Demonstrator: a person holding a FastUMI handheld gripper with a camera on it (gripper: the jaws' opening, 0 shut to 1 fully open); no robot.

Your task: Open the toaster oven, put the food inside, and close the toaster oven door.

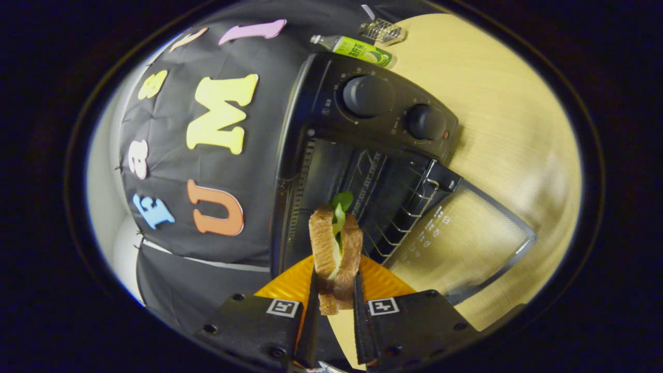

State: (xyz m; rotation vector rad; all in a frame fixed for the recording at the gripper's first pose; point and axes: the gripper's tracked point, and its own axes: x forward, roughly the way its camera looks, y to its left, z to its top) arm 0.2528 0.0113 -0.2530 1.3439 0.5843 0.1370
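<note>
Gripper view looks along the 2 fingers with the whole scene rolled onto its side. Biggest thing here is the wooden table (497,103), pale and bare around the toaster oven (362,155), which stands on it against the booth's dark cloth wall. I'll place everything else from that oven.

Its black body has a control panel with 2 round knobs (368,96), one larger than the other. Its glass door (461,243) is swung fully open, lying flat out from the mouth toward the table's open side, with small white markings on the pane. Inside the cavity a wire rack (409,207) sits on its rails, and I can see nothing on it.

Just in front of the oven's mouth, on the near side, lies an orange ribbed plate (380,282), partly hidden by the gripper.

Beyond the oven's panel end, near the cloth, a green-labelled bottle (357,49) lies on the table, and just beside it sits a small wire-mesh item (383,31) I cannot identify.

Smallest is the sandwich (335,254): 2 slices of brown bread with a green leaf poking out of the far end. It is held above the plate, its far end level with the oven's opening. The gripper (335,292) has its fingers closed to a narrow gap, each pressing a bread face.
</note>
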